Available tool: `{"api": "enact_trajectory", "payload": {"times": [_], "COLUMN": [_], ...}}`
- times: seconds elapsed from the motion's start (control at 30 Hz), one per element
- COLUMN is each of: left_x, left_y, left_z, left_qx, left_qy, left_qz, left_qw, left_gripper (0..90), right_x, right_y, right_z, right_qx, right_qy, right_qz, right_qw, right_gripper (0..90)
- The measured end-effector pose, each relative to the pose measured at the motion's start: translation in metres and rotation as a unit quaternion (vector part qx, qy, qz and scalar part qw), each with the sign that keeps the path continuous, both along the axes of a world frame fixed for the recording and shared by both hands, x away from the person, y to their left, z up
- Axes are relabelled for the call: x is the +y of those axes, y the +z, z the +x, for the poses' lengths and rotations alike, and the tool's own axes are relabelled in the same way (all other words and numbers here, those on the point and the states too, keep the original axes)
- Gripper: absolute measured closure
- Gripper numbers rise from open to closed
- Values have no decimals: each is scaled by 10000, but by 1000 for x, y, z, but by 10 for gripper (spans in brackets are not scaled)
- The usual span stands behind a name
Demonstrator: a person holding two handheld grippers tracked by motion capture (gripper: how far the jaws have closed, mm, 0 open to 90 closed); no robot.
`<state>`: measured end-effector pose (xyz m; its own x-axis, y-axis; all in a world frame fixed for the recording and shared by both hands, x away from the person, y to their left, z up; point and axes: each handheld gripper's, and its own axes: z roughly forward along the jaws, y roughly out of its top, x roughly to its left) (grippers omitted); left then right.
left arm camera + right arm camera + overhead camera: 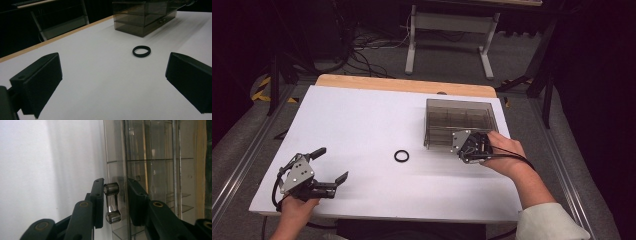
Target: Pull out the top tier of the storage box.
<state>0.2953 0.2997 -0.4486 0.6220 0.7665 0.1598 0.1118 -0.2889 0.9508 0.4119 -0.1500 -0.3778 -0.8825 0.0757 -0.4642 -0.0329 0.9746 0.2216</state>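
Btwn right claw [116, 202] jaws: clear, smoky drawer handle [111, 203], seemingly ungripped.

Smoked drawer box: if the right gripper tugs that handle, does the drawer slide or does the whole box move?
The drawer box looks like thin clear plastic with nothing seen inside, so probably light; it may skid on the smooth white table rather than release the drawer. The handle is a small glossy bar between the right gripper jaws, likely slippery. The left gripper is away, so nothing braces the box.

Smoky clear drawer box [460, 116] — upright near the table's far right (small handle [111, 203] in front)
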Motion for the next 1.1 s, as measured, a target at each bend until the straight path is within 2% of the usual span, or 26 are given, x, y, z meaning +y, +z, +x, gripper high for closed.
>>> {"api": "enact_trajectory", "payload": {"times": [0.27, 0.3, 0.4, 0.67, 0.73, 0.8, 0.83, 0.87, 0.9, 1.03, 1.1], "left_x": [0, -1, 0, 0, 0, 0, 0, -1, -1, -1, 0], "left_y": [0, -1, 0, 0, 0, 0, 0, -1, -1, -1, -1], "left_z": [0, -1, 0, 0, 0, 0, 0, -1, 0, -1, -1], "left_qx": [-7, 53, 4, -5, -4, 15, 16, 72, 54, 50, 21], "left_qy": [1, -42, -14, -2, -3, -10, -11, -52, -48, -42, -41], "left_qz": [-2, -73, 9, 5, 18, 14, 19, -52, -22, -33, 29], "left_qw": [10000, 10000, 10000, 10000, 10000, 10000, 10000, 9999, 10000, 10000, 10000], "left_gripper": [16, 16, 16, 16, 16, 16, 16, 16, 16, 16, 16], "right_x": [1, 0, 0, -2, -3, -4, -4, -5, -6, -6, -6], "right_y": [-4, -4, -4, -6, -5, -2, -2, 0, 2, 6, 8], "right_z": [-7, -7, -8, -11, -11, -12, -12, -13, -13, -17, -19], "right_qx": [-8, 3, -12, -9, 104, 239, 239, 266, 298, 240, 175], "right_qy": [37, 29, 29, 32, 38, 0, 0, -10, 16, 33, 49], "right_qz": [-42, -31, -37, 8, 106, 324, 324, 431, 504, 688, 805], "right_qw": [10000, 10000, 10000, 10000, 9999, 9992, 9992, 9987, 9983, 9973, 9966], "right_gripper": [701, 700, 699, 694, 660, 586, 586, 567, 544, 482, 455]}}
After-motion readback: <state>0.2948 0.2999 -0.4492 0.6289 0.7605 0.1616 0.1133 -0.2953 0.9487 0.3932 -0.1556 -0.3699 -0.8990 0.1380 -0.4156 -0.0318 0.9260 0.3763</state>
